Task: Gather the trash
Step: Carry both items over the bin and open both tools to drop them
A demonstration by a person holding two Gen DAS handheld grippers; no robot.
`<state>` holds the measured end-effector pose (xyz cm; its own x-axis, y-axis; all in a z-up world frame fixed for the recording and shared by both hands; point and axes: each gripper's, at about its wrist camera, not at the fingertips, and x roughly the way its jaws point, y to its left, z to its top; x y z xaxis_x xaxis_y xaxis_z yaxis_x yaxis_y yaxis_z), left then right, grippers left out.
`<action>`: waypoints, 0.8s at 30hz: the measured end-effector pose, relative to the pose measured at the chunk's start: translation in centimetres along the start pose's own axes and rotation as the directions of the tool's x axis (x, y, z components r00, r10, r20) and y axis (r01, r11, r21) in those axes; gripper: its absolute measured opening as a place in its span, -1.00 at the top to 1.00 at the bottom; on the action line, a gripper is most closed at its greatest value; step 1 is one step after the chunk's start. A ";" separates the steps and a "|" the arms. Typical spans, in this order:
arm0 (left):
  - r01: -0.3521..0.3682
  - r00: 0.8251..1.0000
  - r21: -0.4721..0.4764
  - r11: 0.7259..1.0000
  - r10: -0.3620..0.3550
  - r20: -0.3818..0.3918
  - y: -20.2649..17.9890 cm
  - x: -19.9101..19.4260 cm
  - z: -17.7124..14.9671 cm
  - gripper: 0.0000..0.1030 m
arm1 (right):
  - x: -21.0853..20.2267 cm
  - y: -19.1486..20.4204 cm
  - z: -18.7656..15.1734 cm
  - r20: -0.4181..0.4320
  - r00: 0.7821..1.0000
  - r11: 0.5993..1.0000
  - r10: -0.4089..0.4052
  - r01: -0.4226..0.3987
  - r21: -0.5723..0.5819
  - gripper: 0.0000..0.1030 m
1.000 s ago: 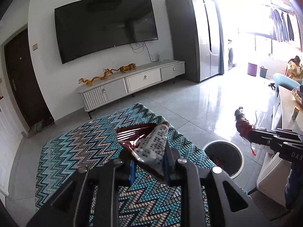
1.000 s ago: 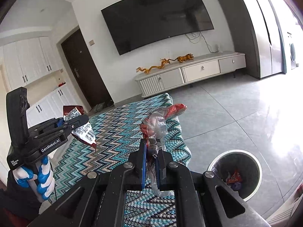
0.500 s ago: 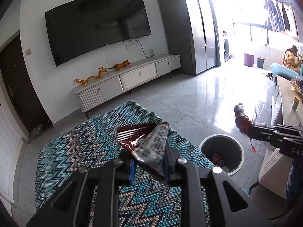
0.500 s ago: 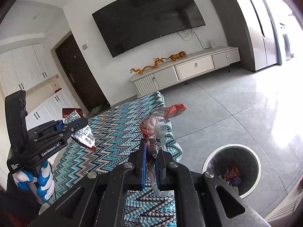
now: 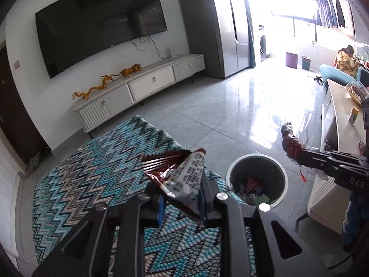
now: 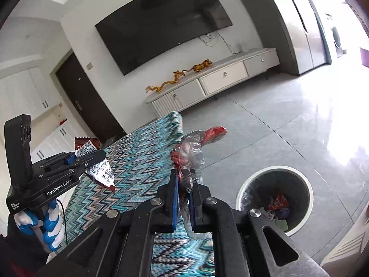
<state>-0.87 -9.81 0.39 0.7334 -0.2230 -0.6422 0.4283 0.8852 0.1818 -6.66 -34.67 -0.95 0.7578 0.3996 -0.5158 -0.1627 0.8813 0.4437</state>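
My left gripper point(image 5: 182, 198) is shut on a brown snack wrapper point(image 5: 184, 175) with a white printed back, held above the zigzag cloth. It also shows in the right wrist view point(image 6: 92, 159), wrapper point(image 6: 99, 166) hanging from it. My right gripper point(image 6: 183, 198) is shut on a crumpled clear and red plastic wrapper point(image 6: 193, 147). In the left wrist view that gripper point(image 5: 302, 155) holds the plastic wrapper point(image 5: 290, 142) above and right of the round trash bin point(image 5: 257, 159). The bin point(image 6: 274, 173) stands on the floor and holds several bits of trash.
A table with a blue zigzag cloth point(image 5: 92, 180) lies under both grippers. A white cabinet point(image 5: 334, 124) with a can stands right of the bin. A TV stand point(image 5: 138, 87), wall TV and grey fridge stand across the tiled floor. A person sits far right.
Both grippers have moved forward and right toward the bin, which now looks nearer and larger. Both keep their wrappers.
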 end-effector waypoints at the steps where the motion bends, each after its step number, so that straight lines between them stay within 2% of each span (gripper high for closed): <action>1: 0.011 1.000 0.007 1.000 -0.011 -0.010 -0.5 0.6 0.3 0.57 | 0.0 -0.5 0.0 0.000 1.000 1.000 -0.007 0.007 0.009 0.85; 8: 0.099 0.992 0.057 0.993 -0.094 -0.085 -4.7 5.3 2.1 0.53 | 0.4 -4.7 -0.2 -0.020 0.997 0.994 -0.071 0.072 0.087 0.85; 14: 0.165 0.975 0.068 0.984 -0.152 -0.165 -8.4 10.7 3.5 0.53 | 1.7 -8.3 -0.4 -0.059 0.991 0.984 -0.124 0.130 0.123 0.82; 21: 0.243 0.930 0.009 0.970 -0.231 -0.286 -11.4 17.8 4.2 0.47 | 5.7 -13.8 -0.9 -0.156 0.972 0.962 -0.177 0.204 0.183 0.80; 24: 0.269 0.914 -0.019 0.963 -0.261 -0.310 -12.2 19.6 4.2 0.32 | 7.3 -16.1 -1.5 -0.198 0.961 0.949 -0.194 0.235 0.212 0.79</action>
<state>10.48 -26.69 -11.26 0.3947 -0.3082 -0.8656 0.5998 0.8001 -0.0114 0.54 -45.56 -12.98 0.6342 0.2635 -0.7269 0.1579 0.8762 0.4554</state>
